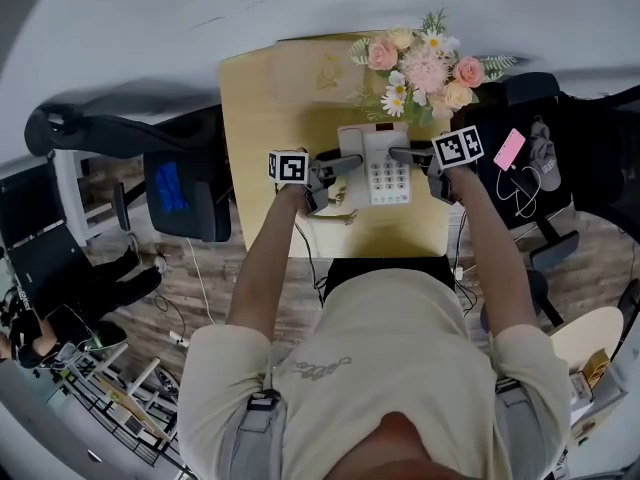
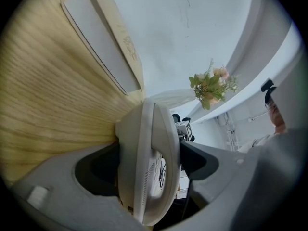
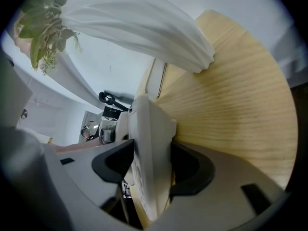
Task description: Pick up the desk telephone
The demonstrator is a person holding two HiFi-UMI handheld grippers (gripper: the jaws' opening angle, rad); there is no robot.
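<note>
The desk telephone (image 1: 375, 168) lies on the wooden table (image 1: 255, 168), caught from both sides. The left gripper (image 1: 338, 168) reaches in at its handset side and the right gripper (image 1: 405, 156) at its keypad side.

In the left gripper view the fingers (image 2: 96, 170) of the left gripper (image 2: 149, 160) stand wide apart with the white telephone (image 2: 142, 143) edge-on between them. The arched handset (image 2: 171, 148) lies against the dark pad of one finger, and the base is close to the other. The pads do not visibly press, and the telephone fills nearly the whole gap. Beyond the fingertips the table (image 2: 48, 105) runs away to a pale flat board (image 2: 101, 47).

In the right gripper view the fingers (image 3: 190, 170) of the right gripper (image 3: 149, 165) are likewise spread, one on each side of the thin edge of the telephone (image 3: 149, 129). Both pads lie just beside it, with no clear squeeze.

Past the right fingertips, near the telephone's far end, a white ribbed vase (image 3: 144, 28) stands on the table (image 3: 231, 100) and holds flowers (image 3: 43, 28) with green leaves. From the head view the pink, peach and white flowers (image 1: 425, 63) cover the vase entirely, just beyond the telephone's top edge. The keypad (image 1: 388, 180) lies between the two sets of fingertips, nearer the right ones.
</note>
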